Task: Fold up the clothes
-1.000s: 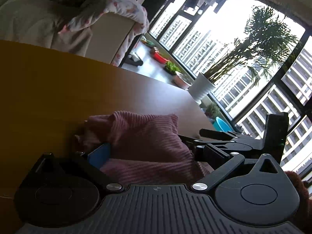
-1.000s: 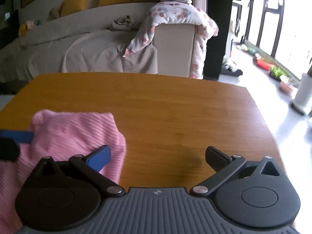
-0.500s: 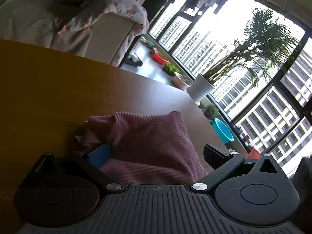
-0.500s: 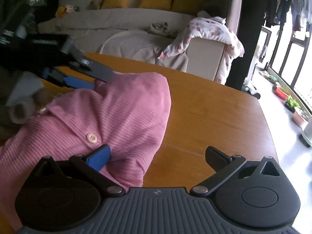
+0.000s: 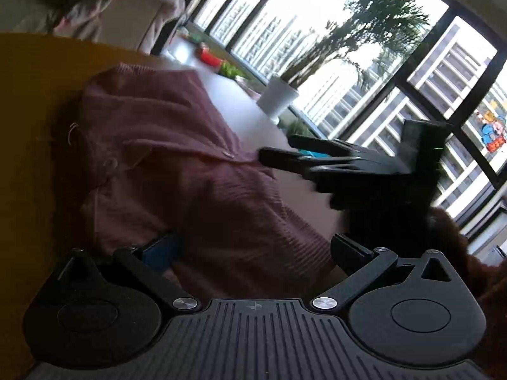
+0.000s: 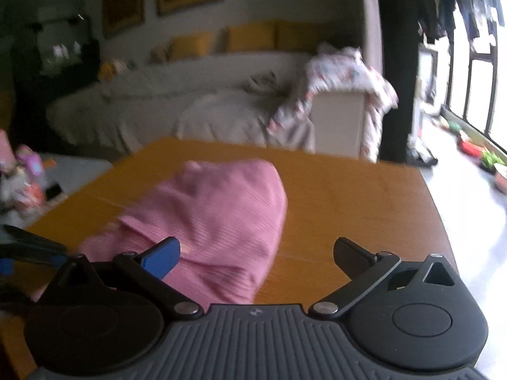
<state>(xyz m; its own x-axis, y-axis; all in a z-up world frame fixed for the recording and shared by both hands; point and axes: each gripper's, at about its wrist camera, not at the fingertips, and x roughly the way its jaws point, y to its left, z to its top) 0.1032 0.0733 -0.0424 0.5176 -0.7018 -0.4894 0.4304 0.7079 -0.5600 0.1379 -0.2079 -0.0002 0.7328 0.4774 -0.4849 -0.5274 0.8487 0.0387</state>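
Shirt (image 6: 221,218) bunched mid-frame on table (image 6: 355,196); my claws (image 6: 256,253) (image 5: 253,250) both spread, holding nothing. Advise gripping hem corners evenly.

Daylight pours through the big windows (image 5: 364,63), blown out to white glare, so the pink garment (image 5: 190,164) ahead of the left gripper (image 5: 253,247) sits in dim shadow. The right wrist view is softly smeared by motion blur, the sofa (image 6: 190,107) beyond especially. Both pictures curve and darken at the corners.
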